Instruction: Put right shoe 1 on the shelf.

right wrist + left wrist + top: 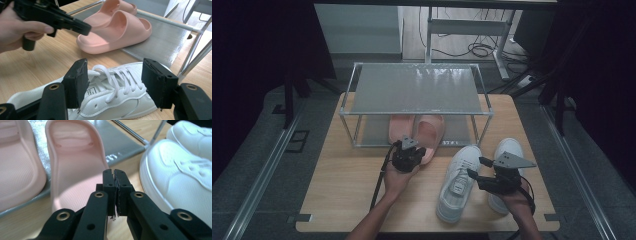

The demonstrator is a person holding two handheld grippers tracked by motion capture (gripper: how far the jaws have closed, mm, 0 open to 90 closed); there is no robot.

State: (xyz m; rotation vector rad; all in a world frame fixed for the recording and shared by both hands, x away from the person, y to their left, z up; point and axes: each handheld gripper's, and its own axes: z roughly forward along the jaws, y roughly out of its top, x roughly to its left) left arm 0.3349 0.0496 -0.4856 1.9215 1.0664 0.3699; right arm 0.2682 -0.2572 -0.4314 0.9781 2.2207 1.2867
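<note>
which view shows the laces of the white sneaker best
The right gripper view: the white sneaker lies close between the open jaws of the right claw, its laces sharp. The high view shows the whole shoe from above, laces small. The left gripper view catches just its toe.

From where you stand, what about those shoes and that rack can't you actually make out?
- Toes of the pink slippers: in the high view, hidden under the rack's top shelf.
- Far white sneaker: high view, its heel end is covered by the right gripper and hand.
- Label on the near white sneaker's tongue: too small to read in the right gripper view.
- Left slipper: cut off by the left gripper view's edge.
</note>
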